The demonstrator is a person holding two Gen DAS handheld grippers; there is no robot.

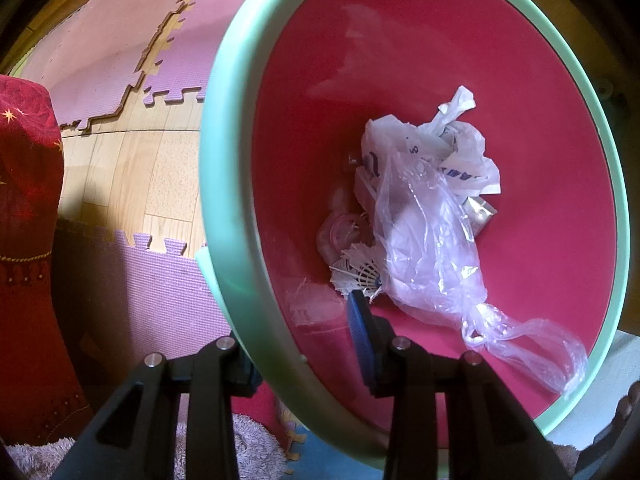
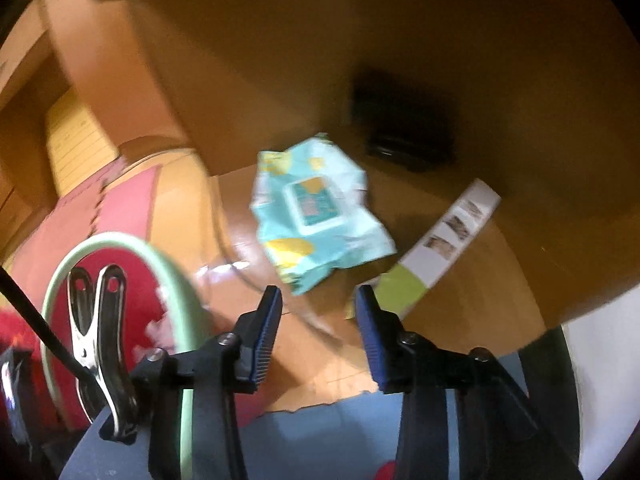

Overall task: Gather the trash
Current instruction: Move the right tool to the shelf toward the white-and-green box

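- Left gripper: clamped on the mint-green rim of the bin, one blue-padded finger inside the magenta wall, the other outside and mostly hidden behind the rim.
- Bin contents: a crumpled clear plastic bag lies against the inner wall near the bottom, its knotted tail trailing toward the near rim; a white shuttlecock sits just beside the inner finger. Upper inner wall is bare.
- Surroundings, left wrist view: wooden floor and pink and lilac foam mats with jigsaw edges lie beyond the rim; a red cloth-covered object stands at the left edge.
- Right gripper: jaws spread apart, holding nothing, above the wooden surface.
- Trash ahead: a light-blue wipes packet lies flat, just beyond the fingertips; a white-and-green box lies near it to the right, apart from it. The view is blurred.
- Bin, right wrist view: the green rim shows at lower left, beside a metal clip.
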